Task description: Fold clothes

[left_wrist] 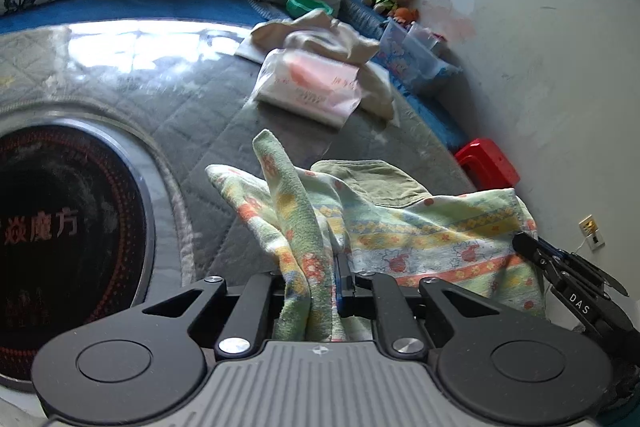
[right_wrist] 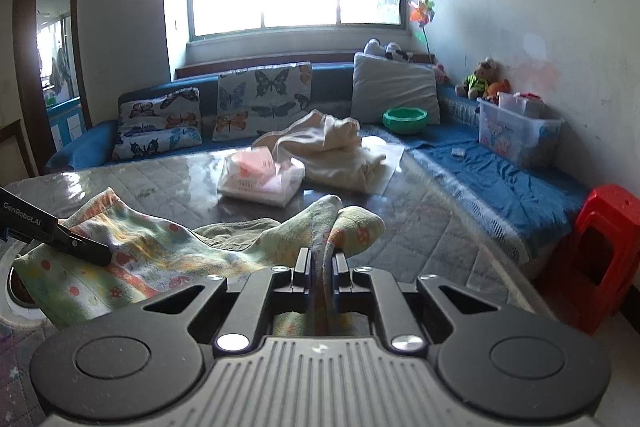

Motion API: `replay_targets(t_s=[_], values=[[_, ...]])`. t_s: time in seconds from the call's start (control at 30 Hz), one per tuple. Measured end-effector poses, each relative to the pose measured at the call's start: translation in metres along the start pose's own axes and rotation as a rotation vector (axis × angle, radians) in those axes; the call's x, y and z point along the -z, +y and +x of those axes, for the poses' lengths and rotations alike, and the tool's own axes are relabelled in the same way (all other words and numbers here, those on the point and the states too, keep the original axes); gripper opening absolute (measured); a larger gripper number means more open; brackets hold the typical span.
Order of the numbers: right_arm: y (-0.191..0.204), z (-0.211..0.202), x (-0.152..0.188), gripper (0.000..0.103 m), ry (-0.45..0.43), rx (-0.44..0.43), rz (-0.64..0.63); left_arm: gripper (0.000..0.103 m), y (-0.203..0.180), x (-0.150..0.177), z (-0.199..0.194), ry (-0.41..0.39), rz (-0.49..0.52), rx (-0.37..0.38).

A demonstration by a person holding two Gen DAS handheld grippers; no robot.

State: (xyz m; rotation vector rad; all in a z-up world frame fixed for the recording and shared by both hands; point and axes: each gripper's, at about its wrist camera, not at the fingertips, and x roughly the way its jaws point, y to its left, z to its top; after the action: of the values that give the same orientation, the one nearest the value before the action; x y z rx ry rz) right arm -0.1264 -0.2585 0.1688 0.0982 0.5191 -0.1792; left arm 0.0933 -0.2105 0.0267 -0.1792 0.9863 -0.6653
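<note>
A green and yellow patterned towel (left_wrist: 420,227) hangs stretched between my two grippers above the table. My left gripper (left_wrist: 316,275) is shut on one bunched corner of it, which sticks up past the jaws. My right gripper (right_wrist: 322,263) is shut on the other corner. The towel also shows in the right wrist view (right_wrist: 160,247). The right gripper's tip shows at the right of the left wrist view (left_wrist: 528,243). The left gripper's tip shows at the left of the right wrist view (right_wrist: 88,251).
The table (left_wrist: 192,99) has a grey quilted cover under glossy plastic and a round black hotplate (left_wrist: 60,239). A folded white and pink garment (left_wrist: 312,83) and a cream cloth pile (left_wrist: 332,35) lie farther back. A red stool (right_wrist: 596,251) stands at right by the blue sofa (right_wrist: 500,171).
</note>
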Motion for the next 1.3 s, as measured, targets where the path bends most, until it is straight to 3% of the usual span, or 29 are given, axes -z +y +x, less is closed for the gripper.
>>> replay_targets(t_s=[0.17, 0.5, 0.73, 0.97, 1.03, 1.13, 1.3], values=[[0.0, 0.01, 0.015, 0.009, 0.043, -0.002, 0.008, 0.013, 0.007, 0.008, 0.011, 0.038, -0.005, -0.025], [-0.007, 0.026, 0.032, 0.011, 0.119, 0.031, 0.004, 0.028, 0.02, 0.019, 0.021, 0.072, -0.006, -0.07], [-0.018, 0.038, 0.039, 0.014, 0.156, 0.08, 0.014, 0.05, 0.024, 0.019, 0.014, 0.065, 0.011, -0.117], [-0.011, 0.038, 0.026, 0.014, 0.123, 0.047, 0.0, 0.047, 0.03, 0.006, -0.003, -0.018, 0.023, -0.184], [-0.005, 0.042, 0.022, 0.014, 0.12, 0.026, -0.009, 0.037, 0.027, 0.002, -0.005, -0.042, 0.026, -0.19], [0.005, 0.05, 0.02, 0.014, 0.125, -0.003, -0.025, 0.031, 0.016, -0.003, -0.006, -0.061, 0.055, -0.152], [0.016, 0.068, 0.021, 0.014, 0.142, -0.032, -0.035, 0.031, -0.01, -0.005, 0.01, -0.037, 0.109, -0.081]])
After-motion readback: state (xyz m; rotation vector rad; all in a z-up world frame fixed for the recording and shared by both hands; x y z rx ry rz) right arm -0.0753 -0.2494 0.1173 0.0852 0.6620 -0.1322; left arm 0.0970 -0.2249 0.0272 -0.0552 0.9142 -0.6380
